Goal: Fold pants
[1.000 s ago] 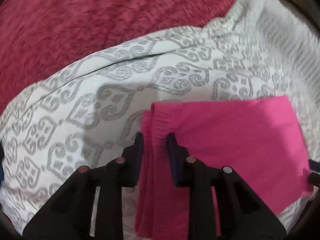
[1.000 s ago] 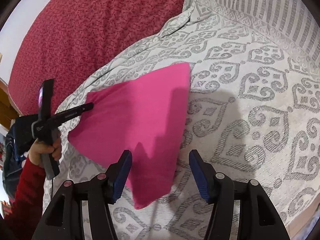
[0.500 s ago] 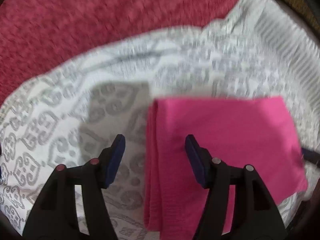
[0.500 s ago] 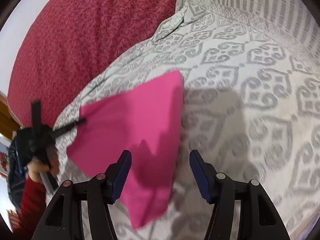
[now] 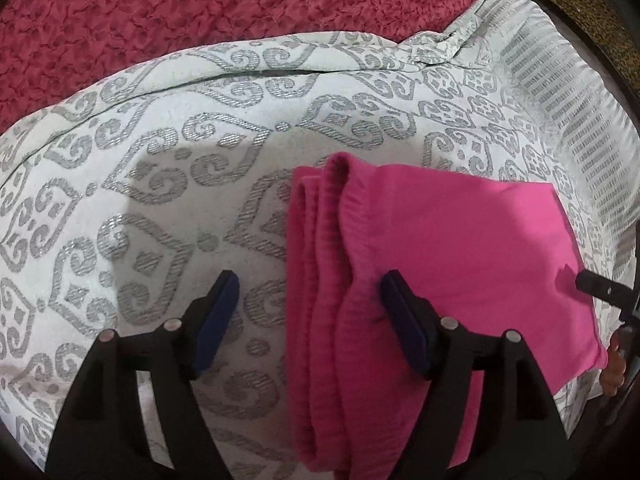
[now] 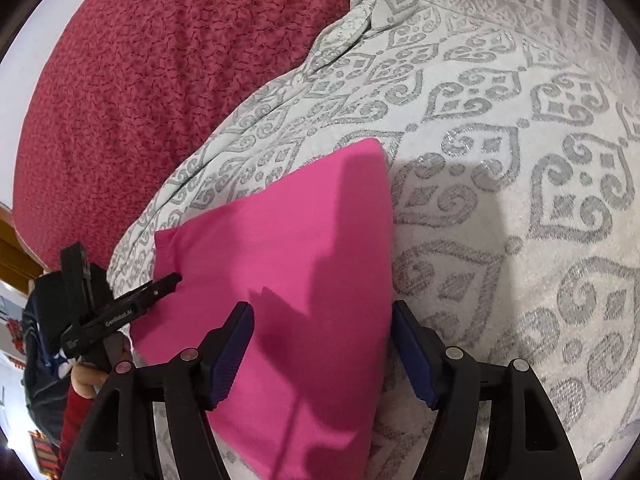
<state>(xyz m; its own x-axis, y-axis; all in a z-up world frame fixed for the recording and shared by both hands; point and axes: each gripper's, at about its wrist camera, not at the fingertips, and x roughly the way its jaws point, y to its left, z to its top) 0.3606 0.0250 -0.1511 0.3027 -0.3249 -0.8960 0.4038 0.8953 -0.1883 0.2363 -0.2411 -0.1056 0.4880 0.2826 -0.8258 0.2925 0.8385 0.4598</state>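
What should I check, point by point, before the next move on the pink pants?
1. Left gripper free of cloth: ok, jaws opening, waistband edge between them but unpressed.
2. Right gripper free of cloth: ok, jaws opening over the folded edge.
3. Pink pants folded compactly: ok, layers stacked at the ribbed waistband.
4. Pants fully on the patterned bedspread: ok.
5. Corners aligned: cannot tell, the near end is hidden by the fingers.

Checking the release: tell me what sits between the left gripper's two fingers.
Left wrist view: the pink pants' ribbed edge and patterned bedspread; the left gripper's jaws are opening, not pinching.
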